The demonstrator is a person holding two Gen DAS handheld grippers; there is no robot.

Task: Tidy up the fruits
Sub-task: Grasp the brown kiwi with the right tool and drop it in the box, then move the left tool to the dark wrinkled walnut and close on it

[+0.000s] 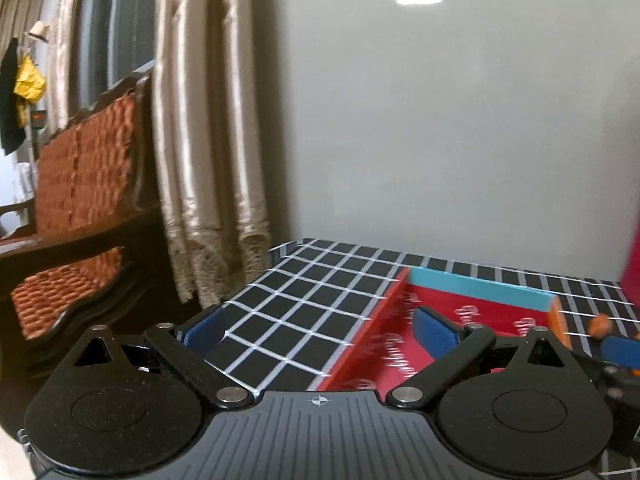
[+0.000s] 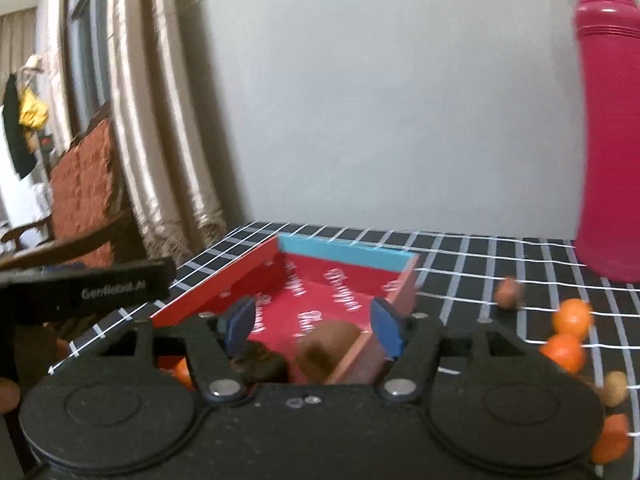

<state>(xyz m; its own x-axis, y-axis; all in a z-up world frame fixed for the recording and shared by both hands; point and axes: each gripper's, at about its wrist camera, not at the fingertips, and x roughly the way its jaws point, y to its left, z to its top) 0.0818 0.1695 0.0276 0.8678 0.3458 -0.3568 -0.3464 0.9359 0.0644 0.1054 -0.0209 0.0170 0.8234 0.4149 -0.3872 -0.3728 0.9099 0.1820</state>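
A red tray [image 2: 320, 292] with a blue far wall lies on the black grid tablecloth [image 2: 480, 256]; it also shows in the left wrist view [image 1: 492, 312]. My right gripper [image 2: 314, 326] is open above the tray's near end, over a brown fruit [image 2: 326, 346], a dark fruit [image 2: 260, 362] and an orange one [image 2: 182, 372] inside it. Oranges [image 2: 572, 314] and brown fruits [image 2: 508, 292] lie on the cloth to the right. My left gripper [image 1: 320, 330] is open and empty over the tray's left wall.
A tall pink bottle [image 2: 608, 128] stands at the back right of the table. A curtain [image 1: 208, 132] and a wooden bench [image 1: 80, 208] are to the left beyond the table edge. A grey wall is behind.
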